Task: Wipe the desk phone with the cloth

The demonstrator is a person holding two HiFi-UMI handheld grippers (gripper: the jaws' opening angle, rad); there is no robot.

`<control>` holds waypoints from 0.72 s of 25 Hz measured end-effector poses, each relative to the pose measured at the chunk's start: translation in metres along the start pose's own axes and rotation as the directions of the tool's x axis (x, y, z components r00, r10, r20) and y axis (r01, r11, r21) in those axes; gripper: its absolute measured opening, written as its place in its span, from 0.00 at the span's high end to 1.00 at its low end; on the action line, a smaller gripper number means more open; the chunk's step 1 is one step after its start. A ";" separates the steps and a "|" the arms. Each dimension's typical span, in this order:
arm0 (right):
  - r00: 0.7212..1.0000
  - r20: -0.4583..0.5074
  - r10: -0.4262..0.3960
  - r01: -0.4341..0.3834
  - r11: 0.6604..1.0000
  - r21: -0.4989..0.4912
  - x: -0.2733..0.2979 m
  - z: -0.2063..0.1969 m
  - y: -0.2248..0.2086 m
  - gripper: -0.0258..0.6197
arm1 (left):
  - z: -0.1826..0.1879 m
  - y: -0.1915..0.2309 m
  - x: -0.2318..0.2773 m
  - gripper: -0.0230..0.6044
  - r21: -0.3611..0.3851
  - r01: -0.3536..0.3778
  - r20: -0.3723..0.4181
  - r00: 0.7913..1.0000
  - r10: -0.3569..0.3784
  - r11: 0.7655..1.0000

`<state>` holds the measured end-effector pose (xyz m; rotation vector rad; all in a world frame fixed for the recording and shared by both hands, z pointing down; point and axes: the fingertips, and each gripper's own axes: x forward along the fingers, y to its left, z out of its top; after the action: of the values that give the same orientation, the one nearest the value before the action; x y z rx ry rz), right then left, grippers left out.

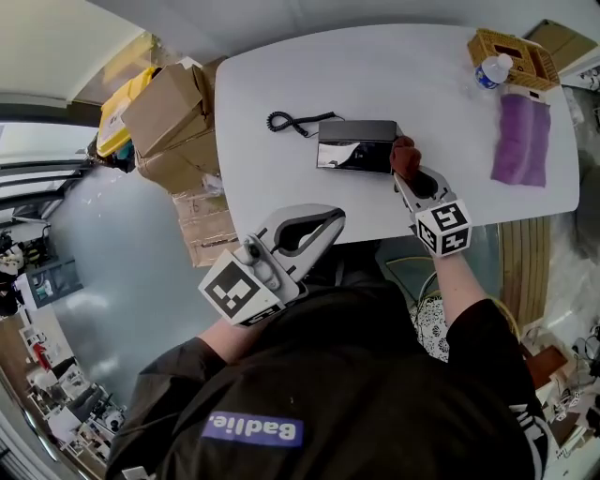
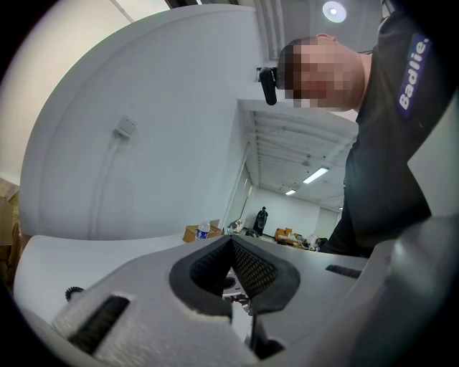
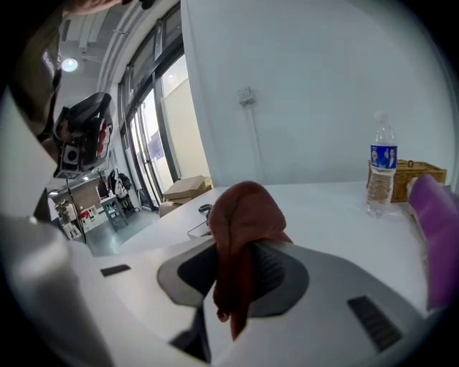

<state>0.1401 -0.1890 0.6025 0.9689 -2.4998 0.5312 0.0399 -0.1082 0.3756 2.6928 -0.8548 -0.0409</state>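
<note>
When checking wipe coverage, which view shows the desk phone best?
Head view: the whole phone from above, the cloth at its right end. Right gripper view shows only a sliver behind the cloth; left gripper view, no phone body.

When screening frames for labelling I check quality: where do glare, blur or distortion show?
Head view: glare on the glossy black desk phone, white table's edges bowed. Left gripper view: dark vignetted corners, flaring ceiling lamp. Right gripper view: reddish-brown cloth close up, slightly soft.
</note>
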 end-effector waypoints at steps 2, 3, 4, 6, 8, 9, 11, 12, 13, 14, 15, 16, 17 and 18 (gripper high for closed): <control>0.999 -0.020 -0.029 0.029 1.000 0.011 -0.003 -0.011 -0.001 0.82 | -0.007 0.004 -0.008 0.95 0.005 0.005 -0.026 1.000 -0.005 1.000; 0.999 -0.034 -0.042 0.043 0.999 0.015 -0.004 -0.017 -0.002 0.82 | -0.010 0.005 -0.012 0.95 0.004 0.011 -0.033 0.999 -0.010 1.000; 0.997 -0.049 -0.054 0.055 0.998 0.019 -0.005 -0.024 -0.002 0.82 | -0.011 0.006 -0.015 0.95 0.001 0.018 -0.038 0.999 -0.017 1.000; 0.994 -0.078 -0.073 0.075 0.997 0.029 -0.007 -0.038 0.000 0.82 | -0.015 0.007 -0.022 0.95 -0.005 0.033 -0.044 0.998 -0.034 0.999; 0.991 -0.106 -0.087 0.092 0.995 0.042 -0.009 -0.049 0.005 0.82 | -0.016 0.008 -0.030 0.95 -0.009 0.049 -0.044 0.998 -0.049 0.999; 0.989 -0.118 -0.093 0.099 0.994 0.047 -0.011 -0.052 0.010 0.82 | -0.016 0.008 -0.034 0.95 -0.009 0.058 -0.040 0.998 -0.058 0.998; 0.985 -0.132 -0.107 0.115 0.992 0.055 -0.015 -0.053 0.022 0.82 | -0.015 0.007 -0.044 0.95 -0.008 0.079 -0.029 0.996 -0.079 0.997; 0.985 -0.132 -0.114 0.122 0.991 0.059 -0.018 -0.050 0.029 0.82 | -0.014 0.006 -0.049 0.95 -0.007 0.090 -0.024 0.996 -0.090 0.996; 0.985 -0.127 -0.119 0.128 0.990 0.064 -0.021 -0.045 0.037 0.82 | -0.012 0.006 -0.054 0.95 -0.006 0.100 -0.019 0.995 -0.100 0.995; 0.985 -0.118 -0.123 0.132 0.989 0.069 -0.025 -0.037 0.046 0.82 | -0.010 0.005 -0.060 0.95 -0.003 0.109 -0.015 0.994 -0.109 0.994; 0.986 -0.106 -0.125 0.133 0.989 0.070 -0.028 -0.028 0.054 0.82 | -0.008 0.005 -0.066 0.95 0.001 0.116 -0.009 0.993 -0.116 0.993; 0.988 -0.094 -0.124 0.130 0.989 0.067 -0.030 -0.018 0.062 0.82 | -0.005 0.005 -0.072 0.95 0.007 0.123 -0.003 0.992 -0.123 0.992; 0.989 -0.081 -0.120 0.125 0.990 0.057 -0.032 -0.008 0.070 0.82 | -0.001 0.005 -0.077 0.95 0.013 0.127 0.004 0.992 -0.127 0.992; 0.991 -0.067 -0.117 0.120 0.992 0.041 -0.033 0.003 0.077 0.82 | 0.002 0.005 -0.083 0.95 0.021 0.131 0.012 0.991 -0.131 0.991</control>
<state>0.1079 -0.1193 0.5681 1.0923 -2.3653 0.5743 -0.0313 -0.0663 0.3695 2.7666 -0.6843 -0.0800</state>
